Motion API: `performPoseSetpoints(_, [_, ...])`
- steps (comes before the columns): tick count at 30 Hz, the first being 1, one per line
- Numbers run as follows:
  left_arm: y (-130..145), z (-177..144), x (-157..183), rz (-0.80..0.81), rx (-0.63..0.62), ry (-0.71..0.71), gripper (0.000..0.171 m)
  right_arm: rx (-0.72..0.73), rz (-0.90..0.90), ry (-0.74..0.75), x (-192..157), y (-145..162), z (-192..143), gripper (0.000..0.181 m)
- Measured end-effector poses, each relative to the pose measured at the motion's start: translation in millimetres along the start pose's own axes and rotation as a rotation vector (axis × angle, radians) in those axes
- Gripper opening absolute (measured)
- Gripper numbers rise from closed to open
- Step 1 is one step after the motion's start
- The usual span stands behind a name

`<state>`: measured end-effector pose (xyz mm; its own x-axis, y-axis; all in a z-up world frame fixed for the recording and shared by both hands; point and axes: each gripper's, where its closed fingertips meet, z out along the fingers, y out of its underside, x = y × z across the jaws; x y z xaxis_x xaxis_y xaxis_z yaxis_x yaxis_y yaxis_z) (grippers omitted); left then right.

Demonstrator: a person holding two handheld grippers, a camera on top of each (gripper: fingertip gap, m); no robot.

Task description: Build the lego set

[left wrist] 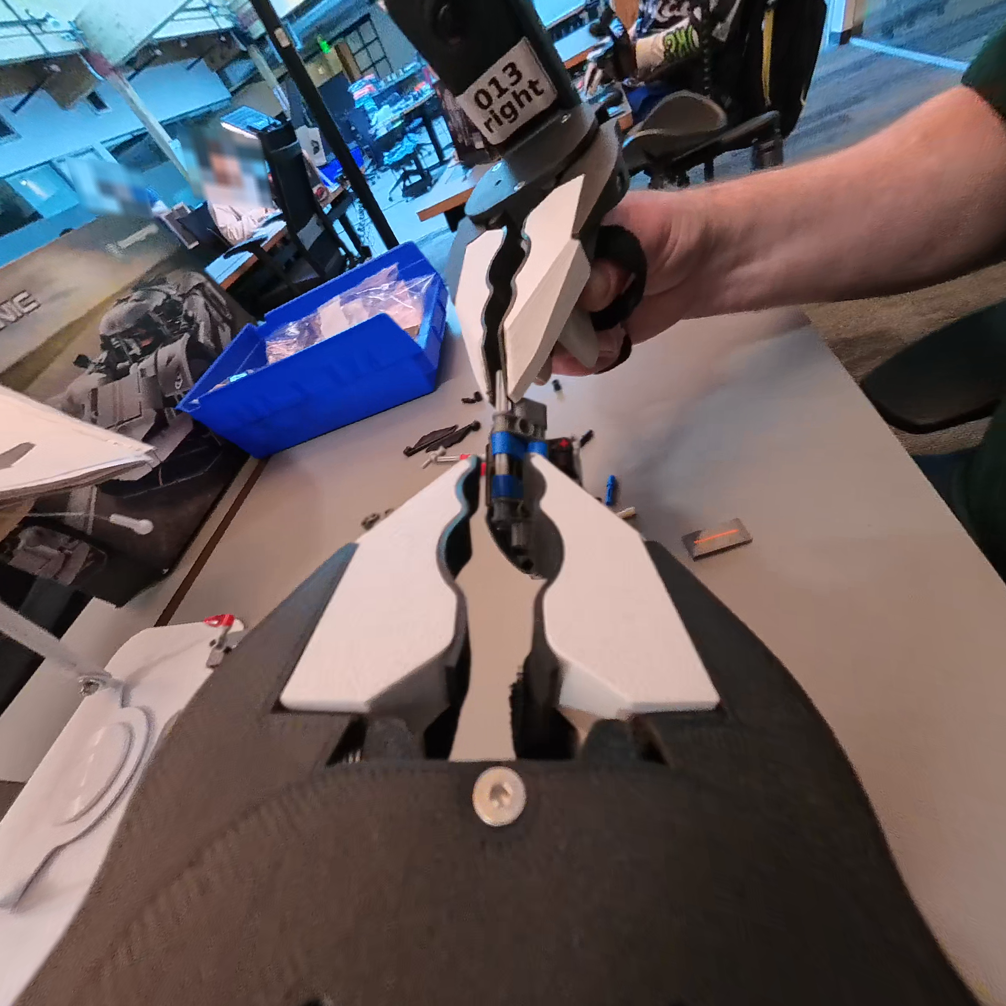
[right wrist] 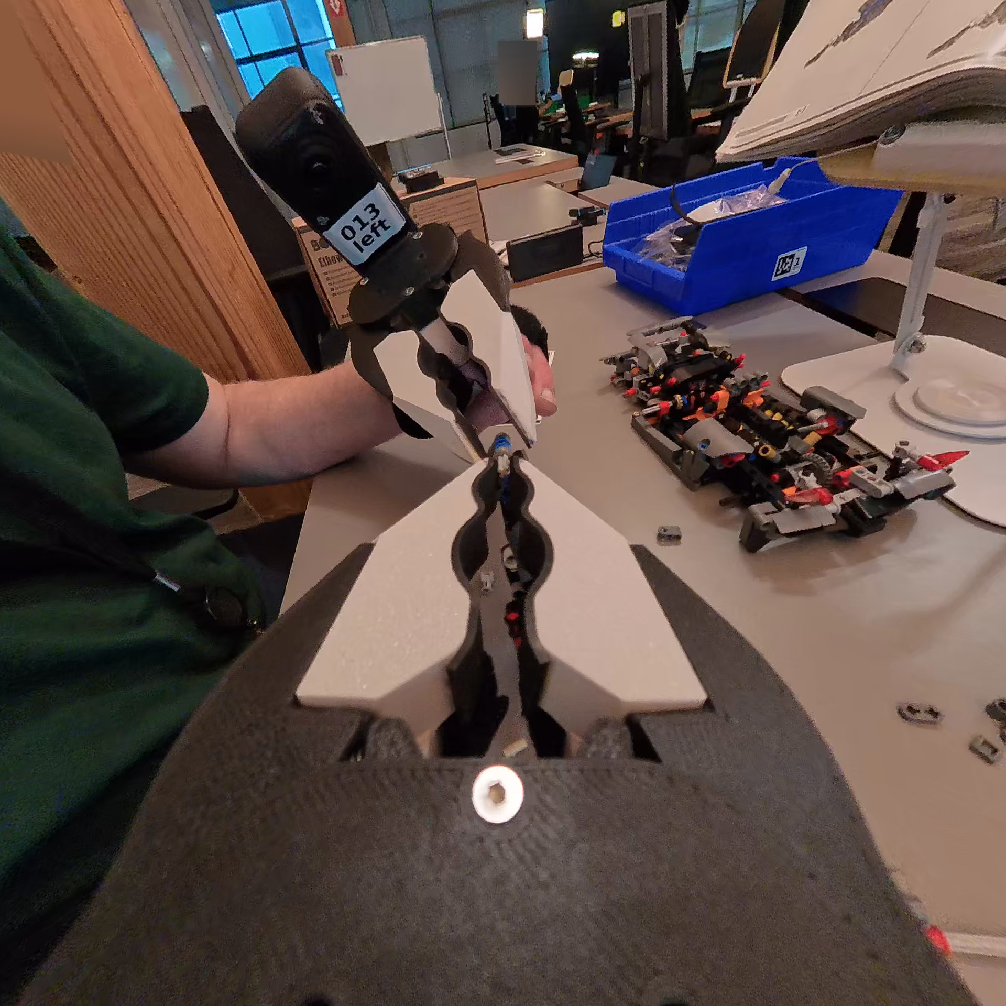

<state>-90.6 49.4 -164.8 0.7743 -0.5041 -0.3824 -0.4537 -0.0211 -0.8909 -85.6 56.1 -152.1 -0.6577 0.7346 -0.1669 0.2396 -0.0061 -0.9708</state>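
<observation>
- Open workshop with a grey table (right wrist: pixel 680 599) in front.
- Wooden panelled wall (right wrist: pixel 136 218) at ten o'clock, blue-lit windows (right wrist: pixel 272 38) at eleven.
- A whiteboard (right wrist: pixel 384 87) at twelve.
- Desks and black office chairs (left wrist: pixel 702 125) stand farther back.

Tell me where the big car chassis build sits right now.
In the right wrist view, the car chassis lies on the grey table, right of the right gripper, in front of the blue bin.

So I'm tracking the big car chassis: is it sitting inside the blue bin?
No, the car chassis lies on the grey table, in front of the blue bin, which holds plastic bags.
</observation>
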Motion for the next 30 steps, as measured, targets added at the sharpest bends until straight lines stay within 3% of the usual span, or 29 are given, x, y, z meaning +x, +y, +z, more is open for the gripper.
performPoseSetpoints(9, [3.3,-8.1,-13.2,-0.052,0.018,-0.029,0.005,0.049,0.021,-0.029,10.5,-8.5,8.9,0.001])
performPoseSetpoints(22, [17.0,-9.6,-18.1,-0.085,-0.026,-0.028,0.015,0.084,0.076,-0.037,23.6,-2.0,7.3,0.001])
performPoseSetpoints(25, [18.1,-7.7,-17.8,-0.082,-0.037,-0.034,0.006,0.082,0.07,-0.039,22.1,-0.2,8.2,0.002])
performPoseSetpoints(30, [20.9,-4.3,-14.9,-0.114,-0.038,-0.011,0.005,0.08,0.082,-0.044,22.0,1.4,7.1,0.001])
